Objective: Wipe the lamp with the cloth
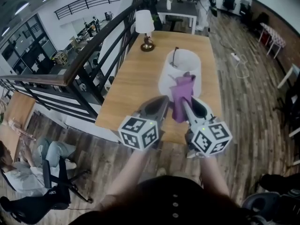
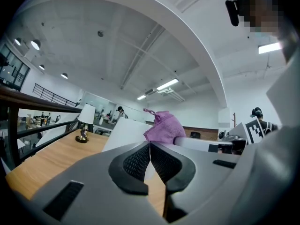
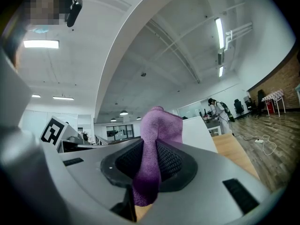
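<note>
— As the items stood on the wooden table (image 1: 126,86), what was entered first?

— Item one: large lamp (image 1: 180,69), white shade, near the table's front edge. Item two: small lamp (image 1: 145,27), white shade, dark metal base, at the far end, well apart from the first.

— And the cloth (image 1: 182,95)?

— Purple, one piece. It was pinched between the jaws of the right gripper (image 1: 185,108), upper fold raised in front of the large lamp's shade, lower end hanging below the pads. Contact with the shade could not be told.

— The left gripper (image 1: 163,102)?

— Jaws pressed together, nothing between them. It was held just beside the right one, tips toward the shade.
</note>
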